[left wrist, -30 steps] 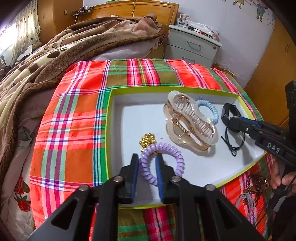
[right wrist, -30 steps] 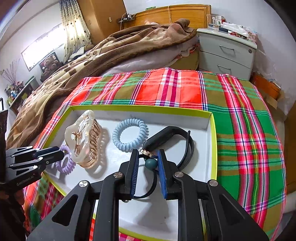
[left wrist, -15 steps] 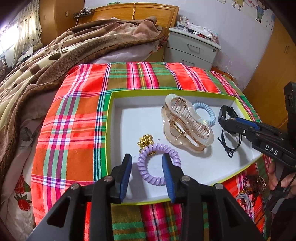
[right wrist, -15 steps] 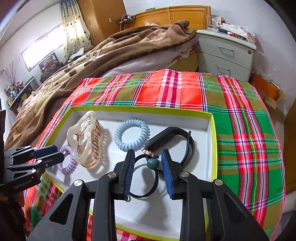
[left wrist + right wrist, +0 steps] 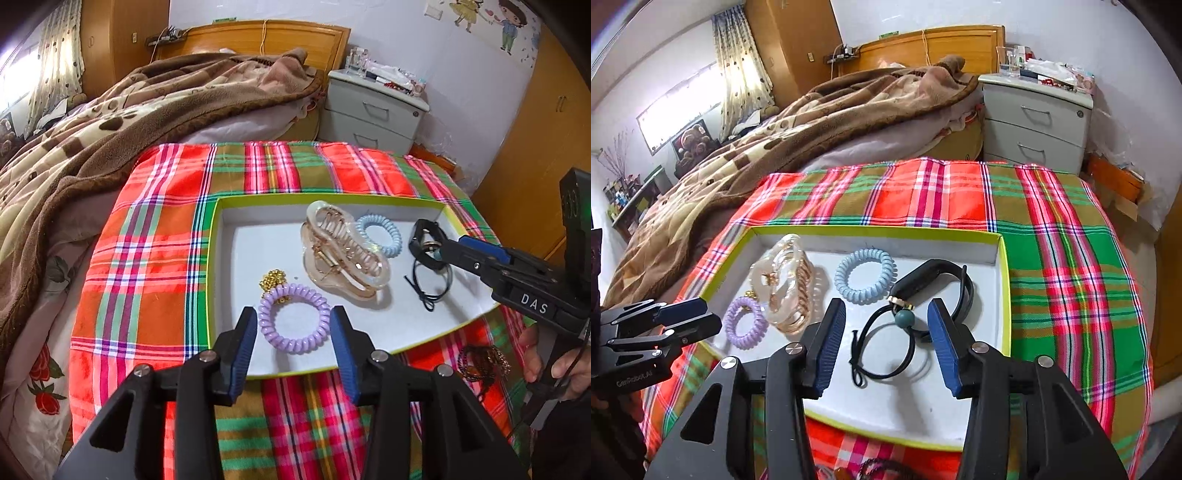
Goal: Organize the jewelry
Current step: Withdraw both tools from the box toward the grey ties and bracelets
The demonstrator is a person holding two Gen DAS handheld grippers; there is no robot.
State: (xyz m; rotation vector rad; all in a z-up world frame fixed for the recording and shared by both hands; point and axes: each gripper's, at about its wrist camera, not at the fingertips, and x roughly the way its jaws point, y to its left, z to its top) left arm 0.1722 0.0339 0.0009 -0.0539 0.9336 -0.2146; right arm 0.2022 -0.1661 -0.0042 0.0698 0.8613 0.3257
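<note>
Partly hidden: gold trinket (image 5: 272, 279) behind purple coil (image 5: 294, 323)

Behind your work surface you see a bed with a wooden headboard (image 5: 258, 37) and a rumpled brown blanket (image 5: 798, 136). A grey two-drawer nightstand (image 5: 1036, 125) stands beside it against the white wall; daylight glows through the curtained window (image 5: 679, 107).

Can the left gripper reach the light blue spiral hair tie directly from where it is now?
Probably not directly. The left gripper is open at the purple spiral tie, and the large clear claw clip lies between it and the light blue spiral hair tie.
</note>
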